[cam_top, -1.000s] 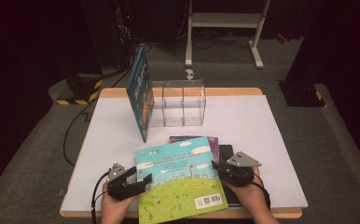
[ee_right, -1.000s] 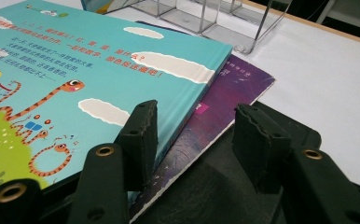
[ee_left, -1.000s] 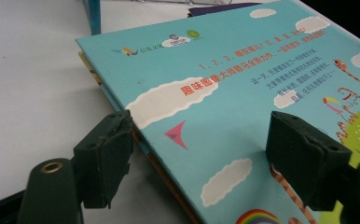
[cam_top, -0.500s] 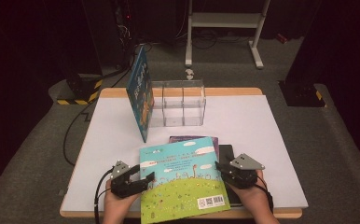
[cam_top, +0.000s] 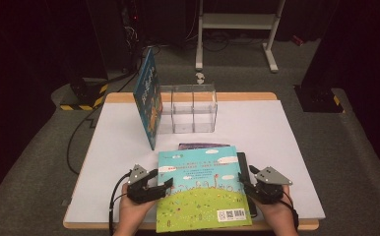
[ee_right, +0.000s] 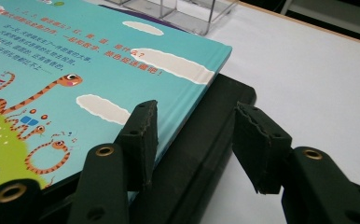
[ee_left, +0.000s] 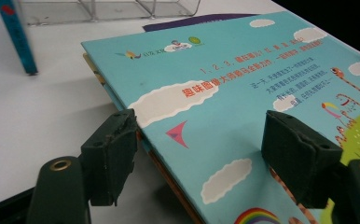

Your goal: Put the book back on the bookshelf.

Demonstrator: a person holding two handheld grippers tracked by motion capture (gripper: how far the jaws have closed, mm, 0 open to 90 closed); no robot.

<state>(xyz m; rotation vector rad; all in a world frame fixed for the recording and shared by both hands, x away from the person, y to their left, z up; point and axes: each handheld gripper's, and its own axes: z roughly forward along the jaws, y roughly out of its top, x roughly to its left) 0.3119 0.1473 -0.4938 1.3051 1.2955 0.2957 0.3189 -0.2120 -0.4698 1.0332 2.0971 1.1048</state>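
Observation:
A picture book (cam_top: 203,191) with a blue sky and green grass cover lies flat on a stack near the table's front edge. My left gripper (cam_top: 162,178) stands open at its left edge. In the left gripper view (ee_left: 199,121) one jaw touches the outside of that edge and the other hovers over the cover (ee_left: 243,84). My right gripper (cam_top: 244,181) is open at the book's right edge. In the right gripper view (ee_right: 196,108) one jaw is over the cover (ee_right: 52,70) and the other past a black book (ee_right: 215,121) that lies under it.
A purple book (cam_top: 203,145) pokes out from under the stack at the back. A clear acrylic organizer (cam_top: 188,108) stands at the back middle of the white table (cam_top: 276,132). A blue book (cam_top: 147,98) stands upright against the organizer's left side.
The picture book has slid to the right and turned a little clockwise, so it lies squarer to the table. Both grippers have shifted right with it.

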